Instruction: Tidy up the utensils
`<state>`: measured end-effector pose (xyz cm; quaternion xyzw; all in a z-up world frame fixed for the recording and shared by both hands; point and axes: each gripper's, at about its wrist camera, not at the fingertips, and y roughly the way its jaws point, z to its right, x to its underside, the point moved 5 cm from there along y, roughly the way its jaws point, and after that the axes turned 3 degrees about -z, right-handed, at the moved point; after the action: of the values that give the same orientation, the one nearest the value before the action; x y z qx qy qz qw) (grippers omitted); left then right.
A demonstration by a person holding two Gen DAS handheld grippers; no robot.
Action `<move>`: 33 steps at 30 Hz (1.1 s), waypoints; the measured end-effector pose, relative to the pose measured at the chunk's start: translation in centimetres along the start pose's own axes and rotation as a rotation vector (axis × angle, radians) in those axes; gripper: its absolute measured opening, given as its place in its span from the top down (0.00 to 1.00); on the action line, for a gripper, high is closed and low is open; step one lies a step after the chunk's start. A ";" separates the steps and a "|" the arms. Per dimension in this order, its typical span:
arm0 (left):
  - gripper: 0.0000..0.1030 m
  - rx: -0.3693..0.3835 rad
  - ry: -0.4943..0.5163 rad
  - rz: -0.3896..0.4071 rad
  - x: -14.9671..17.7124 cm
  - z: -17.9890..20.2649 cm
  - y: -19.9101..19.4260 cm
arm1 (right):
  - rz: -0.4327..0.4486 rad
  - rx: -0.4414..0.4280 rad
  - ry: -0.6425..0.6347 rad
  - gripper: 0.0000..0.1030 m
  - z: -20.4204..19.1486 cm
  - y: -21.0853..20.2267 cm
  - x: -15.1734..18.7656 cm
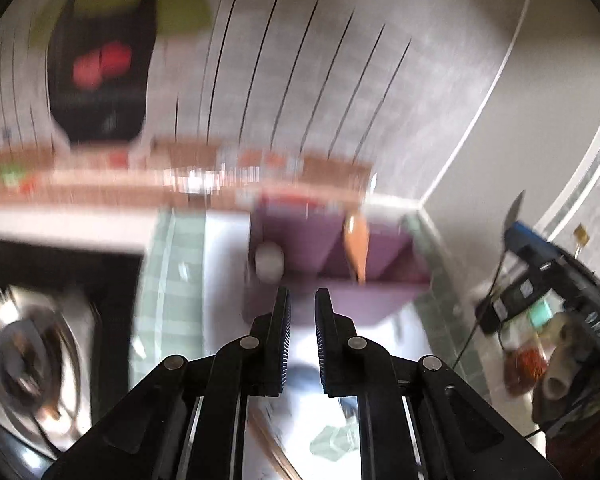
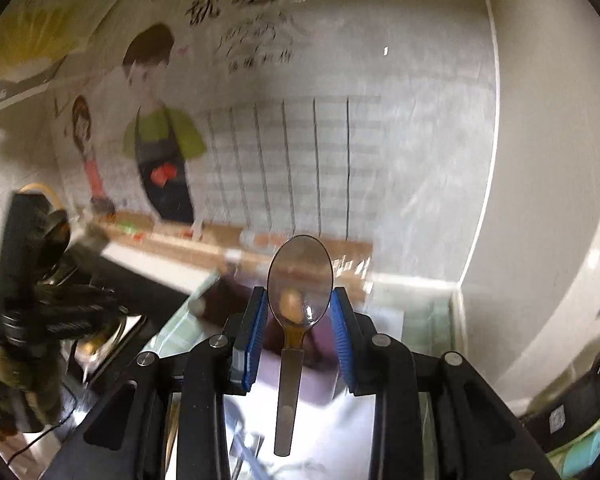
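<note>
Both views are motion-blurred. Back wall (image 2: pixel 380 152) carries a tiled pattern and a cartoon poster (image 2: pixel 156 132) of two figures in aprons. Worktop (image 1: pixel 220 248) runs along the wall, pale with greenish tiles; a dark hob with a metal pan (image 1: pixel 28 360) sits at its left end in the left wrist view. Purple divided organizer (image 1: pixel 340 256) stands on the worktop near the wall corner, just ahead of the left tool (image 1: pixel 302 294); an orange-brown utensil (image 1: pixel 357 248) stands tilted in one compartment and a white rounded item (image 1: pixel 269 261) lies at the organizer's left edge, too blurred to name. Left tool: jaws nearly together, a narrow gap, nothing between them. Right tool (image 2: pixel 299 298): jaws apart around a translucent brownish spoon (image 2: pixel 298 280), bowl upright between the blue pads, handle running back toward the camera; pads sit at the bowl's sides, but contact cannot be confirmed. The spoon is off the worktop, with the purple organizer behind and below it.
</note>
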<state>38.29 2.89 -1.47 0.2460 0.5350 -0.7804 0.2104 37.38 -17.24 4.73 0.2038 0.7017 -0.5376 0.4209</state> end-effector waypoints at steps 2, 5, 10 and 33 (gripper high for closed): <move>0.84 -0.008 -0.055 -0.076 2.6 -0.4 1.7 | -0.029 -0.013 0.013 0.71 0.2 -0.2 1.5; 0.64 0.013 -0.168 -0.175 6.1 -0.6 3.7 | -0.052 -0.018 0.029 0.71 0.8 -1.0 3.4; 0.60 0.035 -0.188 -0.194 9.1 1.9 5.4 | -0.087 0.021 0.028 0.71 1.9 -1.3 6.5; 0.59 0.022 -0.030 -0.223 14.7 0.8 5.2 | -0.199 0.022 0.114 0.71 4.5 -0.5 13.3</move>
<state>29.65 -0.59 -13.97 0.1759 0.5470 -0.8084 0.1275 31.19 -23.80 -6.04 0.1677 0.7353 -0.5720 0.3225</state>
